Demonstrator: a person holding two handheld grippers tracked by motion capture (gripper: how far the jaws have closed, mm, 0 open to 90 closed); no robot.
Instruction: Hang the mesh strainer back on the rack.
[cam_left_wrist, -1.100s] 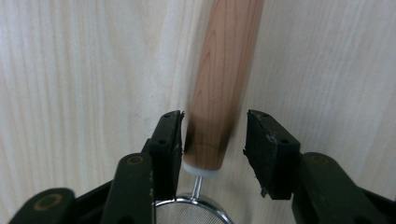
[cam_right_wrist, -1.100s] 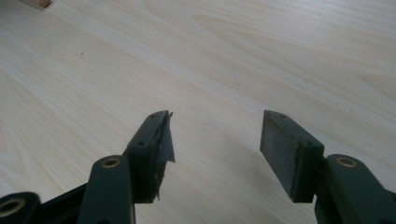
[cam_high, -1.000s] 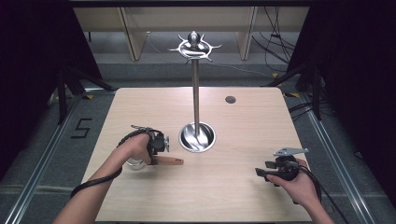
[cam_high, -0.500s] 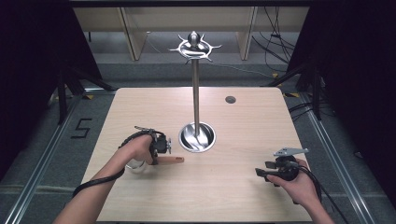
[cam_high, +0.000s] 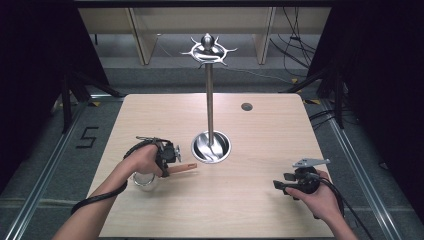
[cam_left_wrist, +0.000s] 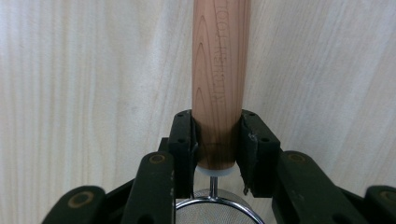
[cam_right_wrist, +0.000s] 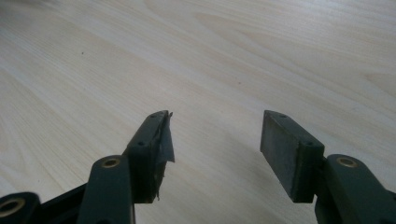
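While the left gripper (cam_left_wrist: 215, 154) clamps the strainer's wooden handle (cam_left_wrist: 219, 84), the right gripper (cam_right_wrist: 215, 154) waits open, so hanging it on the stand (cam_high: 209, 95) likely follows.

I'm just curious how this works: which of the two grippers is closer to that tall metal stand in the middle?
The left. The left gripper, clamped on a wooden handle, sits just beside the stand's round base. The right gripper rests open, well off toward the table's near right.

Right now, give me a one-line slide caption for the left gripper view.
Left gripper shut on a strainer's wooden handle, above the pale wooden table.
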